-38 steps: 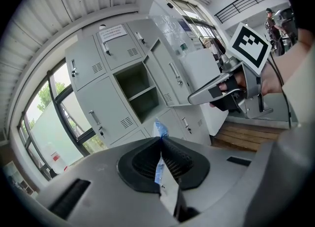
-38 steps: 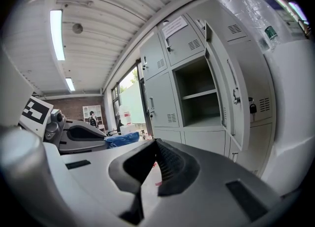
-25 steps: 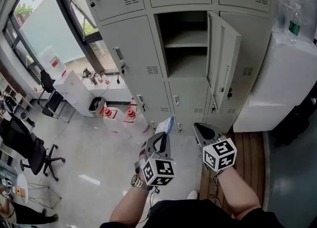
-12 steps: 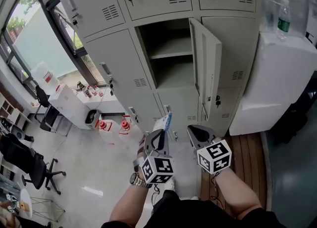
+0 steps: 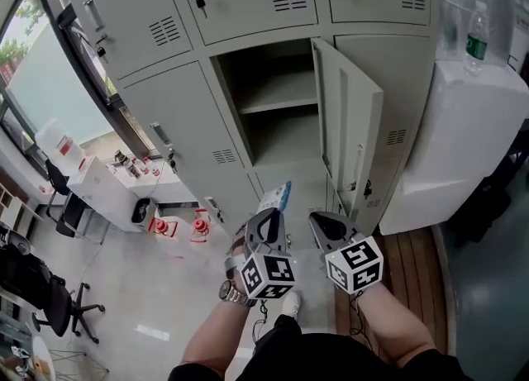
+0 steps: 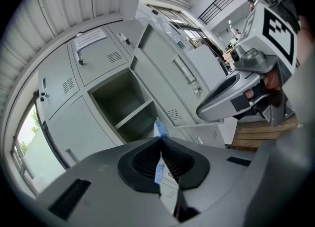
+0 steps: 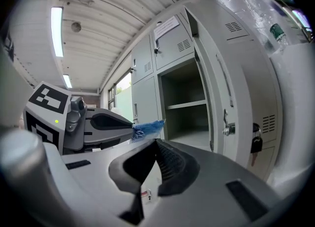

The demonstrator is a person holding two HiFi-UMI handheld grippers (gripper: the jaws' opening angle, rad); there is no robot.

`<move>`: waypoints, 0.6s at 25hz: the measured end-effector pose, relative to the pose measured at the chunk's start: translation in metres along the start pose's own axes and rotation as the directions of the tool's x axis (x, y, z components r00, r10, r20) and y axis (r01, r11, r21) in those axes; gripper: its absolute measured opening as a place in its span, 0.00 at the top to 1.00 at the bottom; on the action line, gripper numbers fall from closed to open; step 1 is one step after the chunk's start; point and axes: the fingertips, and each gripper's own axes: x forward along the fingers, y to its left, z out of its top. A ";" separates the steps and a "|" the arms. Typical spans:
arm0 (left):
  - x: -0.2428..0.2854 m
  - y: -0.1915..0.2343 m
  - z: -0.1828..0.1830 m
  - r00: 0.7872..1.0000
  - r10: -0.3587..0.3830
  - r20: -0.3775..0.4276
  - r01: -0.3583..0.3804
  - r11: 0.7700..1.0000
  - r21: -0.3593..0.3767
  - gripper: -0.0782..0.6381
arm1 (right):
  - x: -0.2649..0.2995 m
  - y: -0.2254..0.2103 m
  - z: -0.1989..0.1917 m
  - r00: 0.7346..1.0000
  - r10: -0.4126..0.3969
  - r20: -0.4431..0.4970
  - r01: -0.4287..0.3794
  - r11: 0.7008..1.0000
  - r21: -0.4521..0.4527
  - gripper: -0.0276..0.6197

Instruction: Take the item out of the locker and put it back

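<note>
The open locker (image 5: 277, 111) has one shelf, and both of its compartments look empty. Its door (image 5: 351, 135) swings out to the right. My left gripper (image 5: 269, 216) is shut on a flat white packet with a blue end (image 5: 278, 196), held level in front of the locker and below its opening. In the left gripper view the packet (image 6: 159, 130) sticks out past the closed left gripper (image 6: 160, 140) toward the locker (image 6: 125, 108). My right gripper (image 5: 318, 221) is alongside on the right, shut (image 7: 156, 143) with nothing in it. From there I see the packet (image 7: 147, 128) to its left.
A white appliance (image 5: 463, 140) with a plastic bottle (image 5: 475, 36) on top stands right of the lockers. A wooden mat (image 5: 413, 264) lies below it. To the left are a window, a low white table (image 5: 107, 193) with bottles, red-white items (image 5: 178, 226) on the floor, and office chairs (image 5: 33, 288).
Both grippers have moved toward the lockers, the left still holding the packet. The open locker now looks nearer and larger, and its door stands closer to the right gripper.
</note>
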 end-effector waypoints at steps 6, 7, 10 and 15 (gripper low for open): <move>0.053 0.029 -0.009 0.999 -0.050 0.022 0.050 0.999 0.020 0.86 | 0.045 -0.020 0.002 0.998 -0.053 -0.025 0.054 0.999 0.003 0.88; 0.061 0.033 -0.010 0.998 -0.059 0.024 0.059 0.998 0.023 0.86 | 0.051 -0.023 0.002 0.997 -0.065 -0.030 0.065 0.998 0.006 0.88; 0.086 0.045 -0.014 0.996 -0.087 0.034 0.086 0.996 0.031 0.86 | 0.069 -0.036 0.005 0.994 -0.102 -0.038 0.103 0.995 0.015 0.88; 0.126 0.061 -0.018 0.989 -0.133 0.057 0.131 0.990 0.045 0.86 | 0.095 -0.053 0.010 0.986 -0.160 -0.045 0.161 0.987 0.021 0.88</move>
